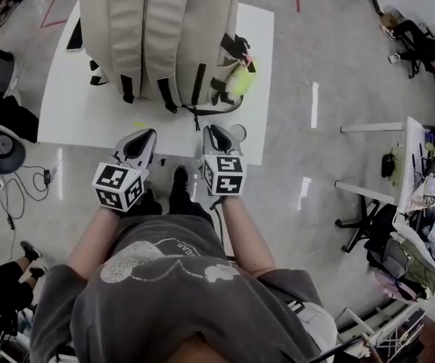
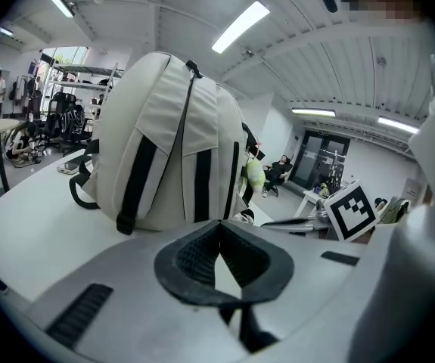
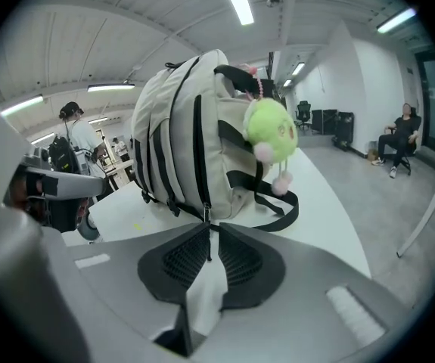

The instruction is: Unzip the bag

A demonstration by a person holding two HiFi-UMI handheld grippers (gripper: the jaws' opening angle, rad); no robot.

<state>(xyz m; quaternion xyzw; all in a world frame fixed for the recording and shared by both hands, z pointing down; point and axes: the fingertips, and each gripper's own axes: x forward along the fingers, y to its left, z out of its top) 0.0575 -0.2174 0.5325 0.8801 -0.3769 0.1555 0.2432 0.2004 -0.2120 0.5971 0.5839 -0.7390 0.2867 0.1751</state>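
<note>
The left gripper (image 1: 147, 136) and the right gripper (image 1: 212, 131) are held side by side at the near edge of the white worktop (image 1: 73, 119), both aimed away from the person. The left jaws are closed, tips meeting, with nothing between them. The right jaws are also drawn together at the tips and empty.

Just beyond them the beige bag (image 1: 156, 29) rests on the worktop, apart from both pairs of jaws with a narrow strip of bare worktop between. The left jaws point at the middle of its near end, the right jaws at the right part of that end. In the right gripper view a zip pull (image 3: 206, 212) hangs at the low near end of a black zip line. It sits directly in line with the right jaw tips and just beyond them.

In the head view the bag's long axis runs straight away from the person. The end with short black webbing bands faces the grippers, and the far end is cut off by the picture's top edge. From the grippers it rises as a tall rounded mound. Whether it lies flat or is propped up cannot be told.

A black strap loop (image 1: 215, 113) lies on the worktop at its near right corner. A green plush toy (image 1: 240, 80) hangs on its right side.
</note>
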